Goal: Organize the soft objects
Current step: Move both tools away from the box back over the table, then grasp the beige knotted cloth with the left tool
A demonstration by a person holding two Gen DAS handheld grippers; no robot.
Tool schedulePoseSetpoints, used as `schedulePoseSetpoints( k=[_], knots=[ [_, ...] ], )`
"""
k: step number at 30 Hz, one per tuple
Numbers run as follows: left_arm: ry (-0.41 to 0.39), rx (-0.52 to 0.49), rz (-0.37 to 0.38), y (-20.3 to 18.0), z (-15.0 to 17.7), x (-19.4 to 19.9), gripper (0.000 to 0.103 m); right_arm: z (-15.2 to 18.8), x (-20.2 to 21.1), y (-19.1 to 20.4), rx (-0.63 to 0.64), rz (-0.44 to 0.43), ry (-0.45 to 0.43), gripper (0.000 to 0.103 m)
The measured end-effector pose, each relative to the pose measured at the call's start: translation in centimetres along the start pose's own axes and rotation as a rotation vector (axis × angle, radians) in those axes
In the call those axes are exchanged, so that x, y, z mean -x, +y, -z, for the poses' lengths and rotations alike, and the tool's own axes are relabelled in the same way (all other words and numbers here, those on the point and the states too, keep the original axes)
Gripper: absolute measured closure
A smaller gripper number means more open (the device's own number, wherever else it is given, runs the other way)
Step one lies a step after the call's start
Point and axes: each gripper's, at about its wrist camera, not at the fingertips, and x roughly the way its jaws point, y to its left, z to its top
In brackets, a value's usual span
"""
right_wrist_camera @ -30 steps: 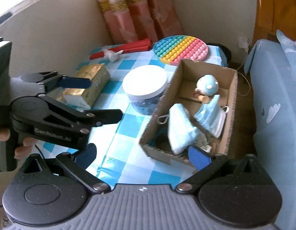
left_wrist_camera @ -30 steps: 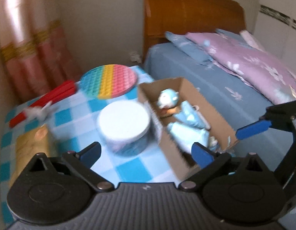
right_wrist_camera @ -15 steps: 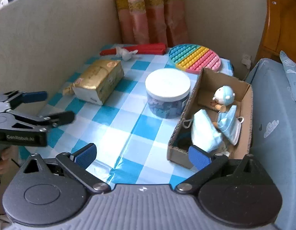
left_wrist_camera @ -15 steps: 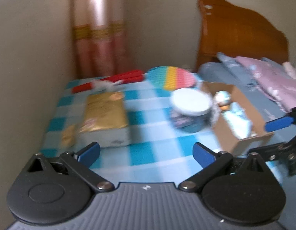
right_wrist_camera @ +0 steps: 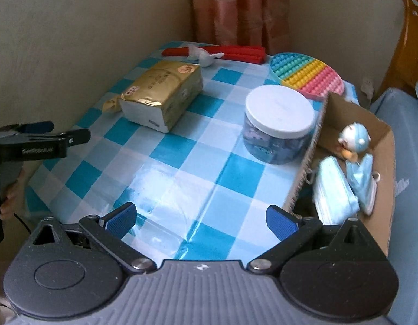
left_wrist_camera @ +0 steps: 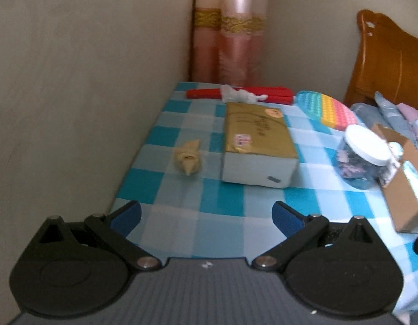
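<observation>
A cardboard box (right_wrist_camera: 382,135) at the table's right edge holds light blue face masks (right_wrist_camera: 335,189) and a small blue plush figure (right_wrist_camera: 353,140). A gold-wrapped tissue pack (left_wrist_camera: 256,140) lies mid-table, with a small tan soft lump (left_wrist_camera: 188,157) to its left. A white crumpled wad (left_wrist_camera: 236,96) lies on red sticks (left_wrist_camera: 274,93) at the back. My left gripper (left_wrist_camera: 206,218) is open and empty near the table's front left edge; it also shows in the right wrist view (right_wrist_camera: 57,132). My right gripper (right_wrist_camera: 199,218) is open and empty above the front edge.
A white-lidded jar (right_wrist_camera: 279,127) stands next to the box. A rainbow pop-it mat (right_wrist_camera: 306,77) lies at the back right. The checkered tablecloth (right_wrist_camera: 182,159) meets a wall on the left. Curtains hang behind; a bed (right_wrist_camera: 406,162) lies to the right.
Both grippers have pulled back and swung left. The left view has turned from the box to the tissue pack and wall side. Both stay open and empty.
</observation>
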Motion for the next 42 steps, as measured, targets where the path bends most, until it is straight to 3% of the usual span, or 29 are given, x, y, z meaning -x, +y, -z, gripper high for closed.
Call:
schedulePoseSetpoints(
  k=[6,9,13,16,22,26,30,31,33,40,42],
  knots=[
    [0.036,-0.016,-0.058,0.1,-0.1,-2.1,0.001,-1.0,-1.8,0.4,0.025,-0.025,0.016,0.000],
    [0.046,0.022,-0.037,0.7,-0.7,-2.5,0.001,-1.4,-2.9,0.3,0.027,-0.037,0.027,0.000],
    [0.063,0.123,0.008,2.1,-2.6,-2.7,0.002,-2.0,-4.0,0.3,0.023,-0.061,0.032,0.000],
    [0.045,0.125,-0.030,2.2,-4.5,-3.0,0.002,-2.3,-4.5,0.5,0.038,-0.066,0.026,0.000],
    [0.101,0.201,-0.050,2.5,-7.7,-5.3,0.005,-2.6,-5.0,0.8,0.052,-0.094,0.023,0.000],
    [0.162,0.253,-0.072,2.6,-8.6,-7.6,0.015,-2.6,-5.1,0.9,0.061,-0.113,0.018,0.000],
    [0.194,0.321,-0.102,2.9,-9.2,-9.6,0.018,-2.5,-5.2,1.2,0.098,-0.104,0.003,0.000],
    [0.197,0.326,-0.107,2.8,-9.4,-10.0,0.019,-2.5,-5.2,1.2,0.105,-0.104,0.001,0.000],
    [0.208,0.332,-0.126,2.8,-9.5,-10.7,0.030,-2.6,-5.2,1.2,0.117,-0.113,-0.001,0.000],
    [0.258,0.367,-0.149,2.9,-9.3,-12.8,0.037,-2.9,-5.0,1.3,0.141,-0.135,-0.015,0.000],
    [0.266,0.367,-0.145,2.7,-9.2,-13.2,0.044,-3.1,-5.1,1.3,0.148,-0.134,-0.015,0.000]
  ],
)
